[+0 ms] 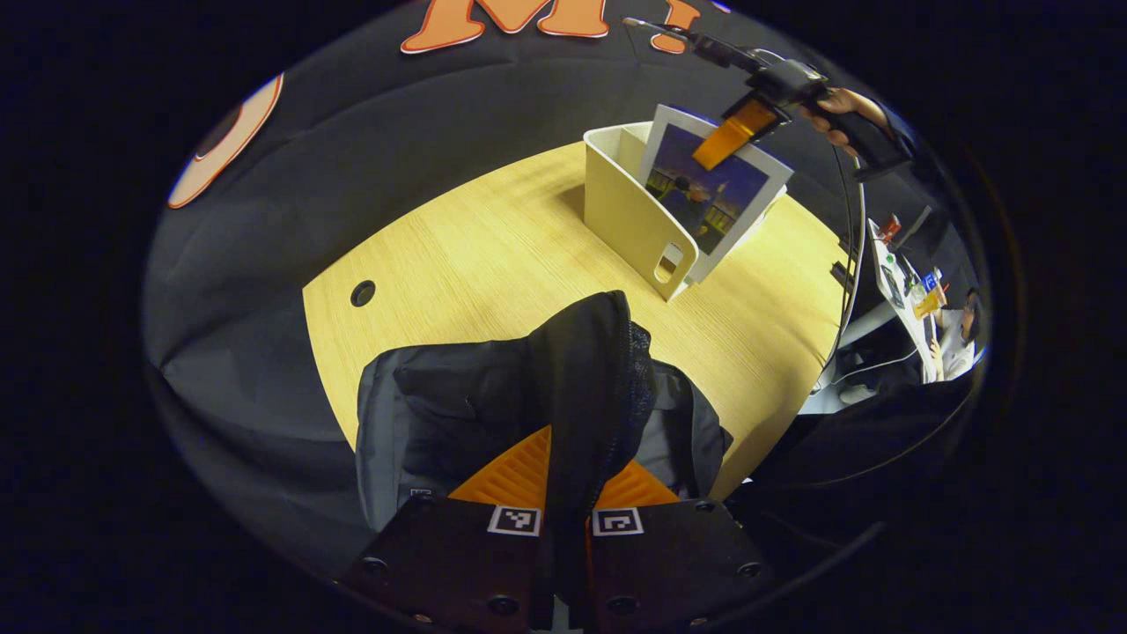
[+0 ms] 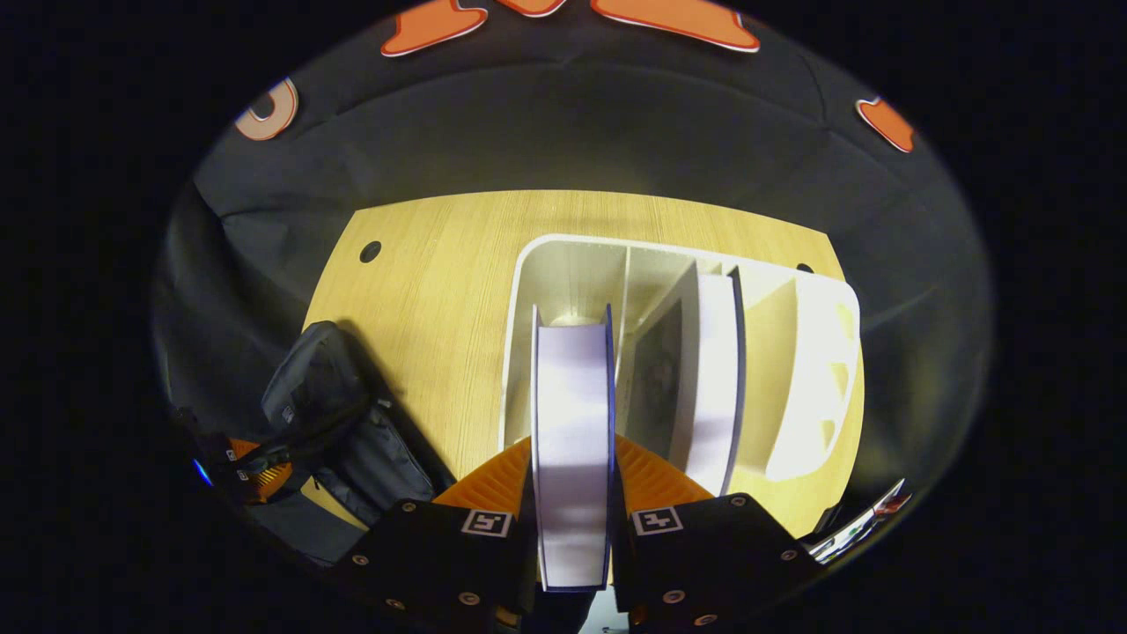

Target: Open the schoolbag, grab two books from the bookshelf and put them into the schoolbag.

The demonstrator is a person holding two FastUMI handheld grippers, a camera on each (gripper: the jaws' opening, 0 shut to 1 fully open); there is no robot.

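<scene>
Book (image 2: 572, 440) gripped over the bookshelf (image 2: 563, 264), schoolbag (image 1: 458, 414) flap pinched up.
The right gripper (image 2: 572, 519) clamps the book's edge above the shelf's end slot mid-desk (image 2: 440, 291); the left gripper (image 1: 566, 515) squeezes the flap at the near desk edge.

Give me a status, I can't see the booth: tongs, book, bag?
Left tongs shut on schoolbag flap, holding it up. Right tongs shut on book, at the bookshelf. Second book waits. Path clear.

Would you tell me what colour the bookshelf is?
The plastic bookshelf is cream white, clearest in the right gripper view.
</scene>
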